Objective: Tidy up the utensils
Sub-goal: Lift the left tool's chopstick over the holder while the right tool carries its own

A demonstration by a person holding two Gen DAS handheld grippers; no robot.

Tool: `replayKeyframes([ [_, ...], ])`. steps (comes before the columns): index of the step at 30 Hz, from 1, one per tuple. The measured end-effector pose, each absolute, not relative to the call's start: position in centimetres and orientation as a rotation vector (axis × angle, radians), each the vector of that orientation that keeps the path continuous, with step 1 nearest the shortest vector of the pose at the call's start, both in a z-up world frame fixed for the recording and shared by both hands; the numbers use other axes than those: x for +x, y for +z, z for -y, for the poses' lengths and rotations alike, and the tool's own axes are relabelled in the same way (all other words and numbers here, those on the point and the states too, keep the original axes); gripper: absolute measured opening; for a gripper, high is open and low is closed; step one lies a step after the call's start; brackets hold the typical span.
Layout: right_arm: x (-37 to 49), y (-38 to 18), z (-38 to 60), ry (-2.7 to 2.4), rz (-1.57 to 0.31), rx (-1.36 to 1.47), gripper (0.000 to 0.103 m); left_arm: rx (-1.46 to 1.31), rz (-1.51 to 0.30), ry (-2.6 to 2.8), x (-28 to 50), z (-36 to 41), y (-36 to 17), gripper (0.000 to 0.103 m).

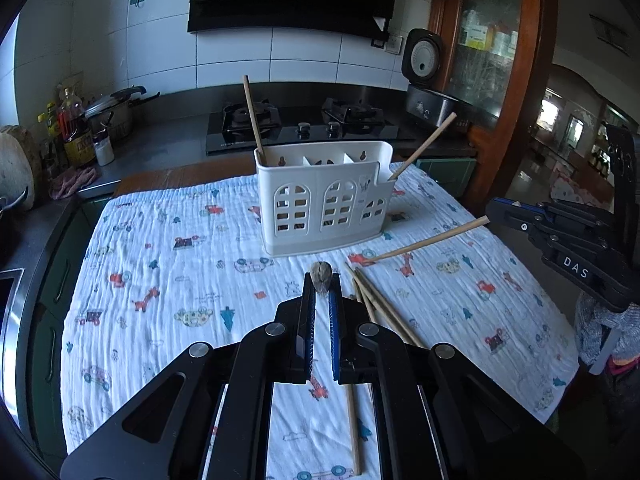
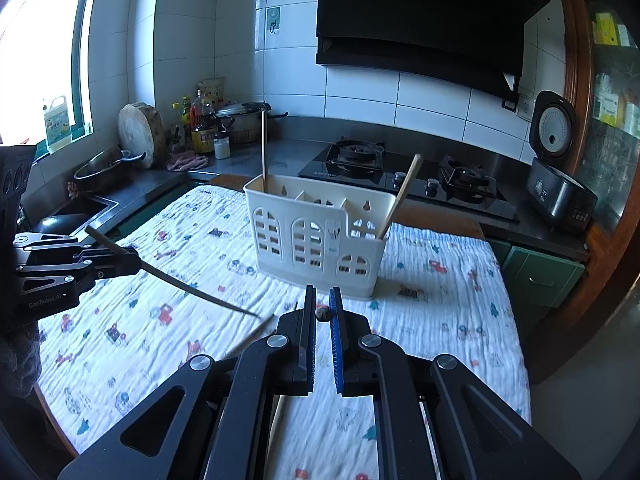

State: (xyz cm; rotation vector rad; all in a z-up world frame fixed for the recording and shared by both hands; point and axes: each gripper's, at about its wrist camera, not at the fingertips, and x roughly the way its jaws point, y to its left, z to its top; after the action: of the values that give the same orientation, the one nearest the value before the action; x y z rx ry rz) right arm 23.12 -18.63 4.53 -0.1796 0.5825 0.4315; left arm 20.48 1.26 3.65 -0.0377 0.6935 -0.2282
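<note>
Chopsticks (image 1: 380, 308) lying near the holder (image 1: 324, 200): light, stiff, slippery, grab mid-shaft; left gripper (image 1: 322, 280) and right gripper (image 2: 323, 300) each clamp one.

We see open cloth on the tabletop (image 1: 160, 248) left of the white utensil caddy (image 1: 324, 204), free for a pass. Chopsticks (image 1: 384, 308) lie loose near right; two upright sticks (image 1: 253, 114) flank the caddy's ends, leaving its middle compartments open from above.
</note>
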Motion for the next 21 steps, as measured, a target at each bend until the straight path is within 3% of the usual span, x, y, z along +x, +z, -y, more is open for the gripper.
replayKeyframes([
  [21,28.0,13.5,19.2,0.494,-0.567,-0.171,0.007,-0.048,-0.616,-0.265,26.9,-2.0,11.6,0.005],
])
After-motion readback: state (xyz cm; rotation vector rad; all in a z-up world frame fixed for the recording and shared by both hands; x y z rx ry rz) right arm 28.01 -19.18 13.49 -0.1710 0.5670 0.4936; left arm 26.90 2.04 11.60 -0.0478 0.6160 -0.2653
